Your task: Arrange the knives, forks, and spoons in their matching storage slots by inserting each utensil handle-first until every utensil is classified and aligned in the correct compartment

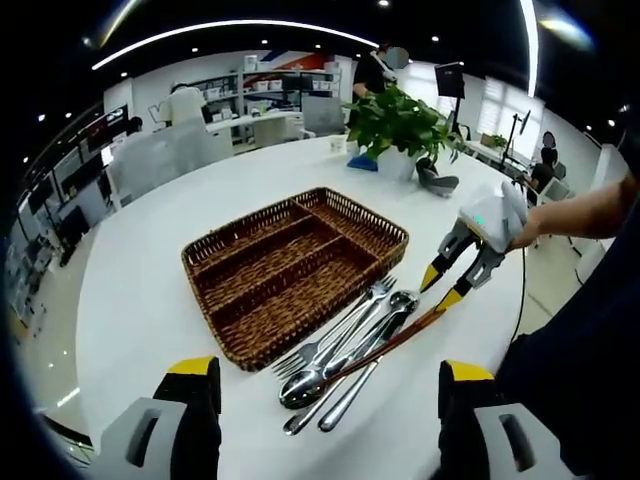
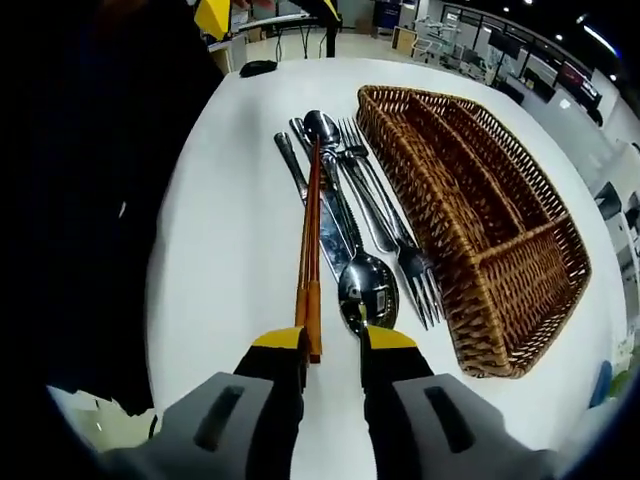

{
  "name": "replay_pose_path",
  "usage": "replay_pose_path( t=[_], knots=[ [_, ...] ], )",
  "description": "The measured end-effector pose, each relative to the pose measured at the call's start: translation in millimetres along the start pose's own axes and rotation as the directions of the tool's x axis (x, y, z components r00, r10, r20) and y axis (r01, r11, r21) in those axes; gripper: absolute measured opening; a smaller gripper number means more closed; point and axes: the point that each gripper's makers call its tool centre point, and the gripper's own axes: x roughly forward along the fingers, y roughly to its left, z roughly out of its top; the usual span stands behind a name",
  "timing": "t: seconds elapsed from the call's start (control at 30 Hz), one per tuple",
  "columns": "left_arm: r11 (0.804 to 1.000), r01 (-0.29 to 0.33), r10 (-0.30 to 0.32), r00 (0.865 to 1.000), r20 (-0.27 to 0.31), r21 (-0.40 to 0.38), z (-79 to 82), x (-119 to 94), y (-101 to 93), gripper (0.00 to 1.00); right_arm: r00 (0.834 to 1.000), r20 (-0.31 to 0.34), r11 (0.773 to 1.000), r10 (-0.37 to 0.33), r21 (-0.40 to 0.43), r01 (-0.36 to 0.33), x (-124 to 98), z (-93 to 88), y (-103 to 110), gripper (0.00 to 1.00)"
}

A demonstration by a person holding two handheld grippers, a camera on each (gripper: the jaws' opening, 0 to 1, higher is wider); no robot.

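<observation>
The wicker tray sits on the white table, its slots unfilled. The utensil pile lies just beside it. The right gripper, part open, brackets the ends of the wooden chopsticks; whether it grips them cannot be told. Advice: close squarely, lift level. The left gripper stands wide, holding nothing.
</observation>
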Motion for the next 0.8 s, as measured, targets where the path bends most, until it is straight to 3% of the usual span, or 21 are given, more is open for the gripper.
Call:
replay_pose_path(
  t=[0.17,0.47,0.8],
  knots=[
    [1.0,-0.002,0.002,1.0,-0.002,-0.005,-1.7,-0.6,0.2,0.94,0.999,-0.04,0.998,0.028,-0.057,-0.03,10.5,-4.3,4.4,0.17],
    [1.0,-0.004,0.004,1.0,-0.002,-0.019,-3.6,0.4,1.3,0.93,0.998,-0.046,0.998,0.046,-0.051,-0.049,15.0,-9.3,7.9,0.1],
    [0.999,-0.013,0.013,1.0,0.004,-0.032,-6.0,-0.9,2.5,0.92,0.998,-0.008,0.998,0.057,-0.037,-0.058,25.9,7.7,13.1,0.08]
  ],
)
